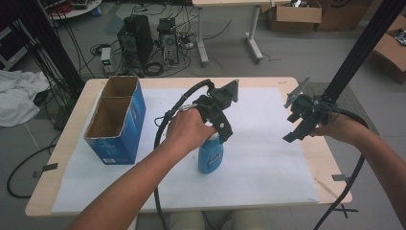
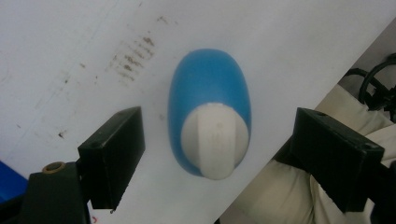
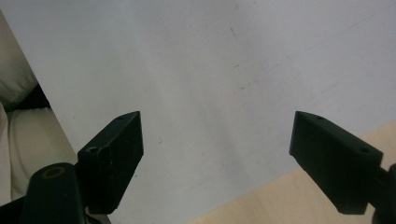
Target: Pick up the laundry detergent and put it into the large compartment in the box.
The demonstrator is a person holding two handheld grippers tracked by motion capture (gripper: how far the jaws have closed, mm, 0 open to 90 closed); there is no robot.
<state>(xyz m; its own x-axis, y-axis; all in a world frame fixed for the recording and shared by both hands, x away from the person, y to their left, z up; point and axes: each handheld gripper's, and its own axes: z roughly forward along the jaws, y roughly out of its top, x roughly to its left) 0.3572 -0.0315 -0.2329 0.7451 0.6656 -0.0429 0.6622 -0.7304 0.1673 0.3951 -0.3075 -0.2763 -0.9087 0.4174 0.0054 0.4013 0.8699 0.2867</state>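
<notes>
I get soft, even overhead light with faint shadows and no glare. Both gripper views look slightly blurred close up.

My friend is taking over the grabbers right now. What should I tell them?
Left gripper: open, pointing straight down over the blue bottle, one of its fingers on each side of the white cap, not touching it.
Right gripper: open, holding nothing, above the right side of the white sheet.
The bottle stands upright on the sheet, near the front. The blue cardboard box stands open to its left.
Done: left gripper lined up over the bottle.
Left: lower, close on the bottle, lift it; probably into the box.
</notes>
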